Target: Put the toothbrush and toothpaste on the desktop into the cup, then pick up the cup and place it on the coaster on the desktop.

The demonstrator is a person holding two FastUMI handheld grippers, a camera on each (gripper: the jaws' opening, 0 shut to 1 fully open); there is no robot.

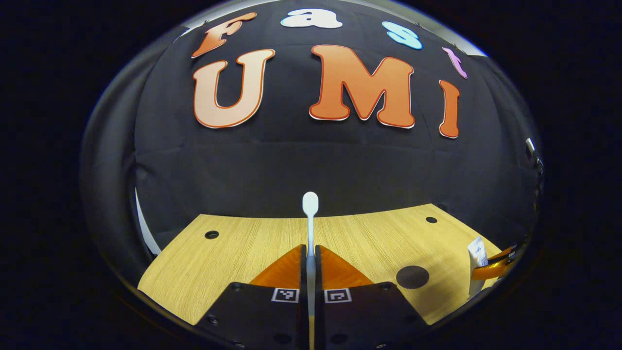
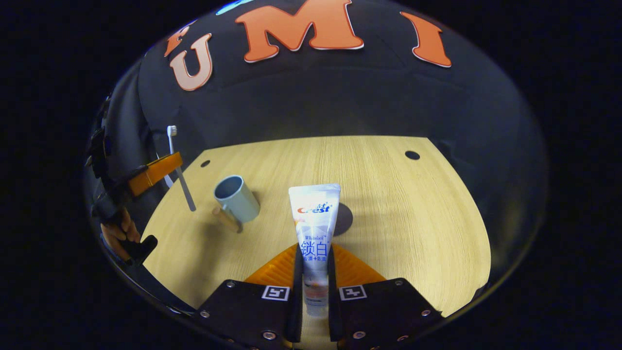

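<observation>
In the left gripper view, nearest us, we see the left gripper with its two fingers pressed together on the handle of a white toothbrush, which stands upright above the wooden desktop with its head toward the far edge. Beyond the fingers, toward the right edge of the desktop, a dark round coaster lies flat. Farther right, at the rim of the view, the right gripper holds the toothpaste.

In the right gripper view, we see that gripper's fingers clamped on the lower part of the white toothpaste tube, which stands upright with the coaster partly hidden behind it. To the left, near the desktop's left edge, a pale blue cup with a wooden handle stands open side up. Past it, the left gripper holds the toothbrush tilted above the left edge, with a hand below.
</observation>
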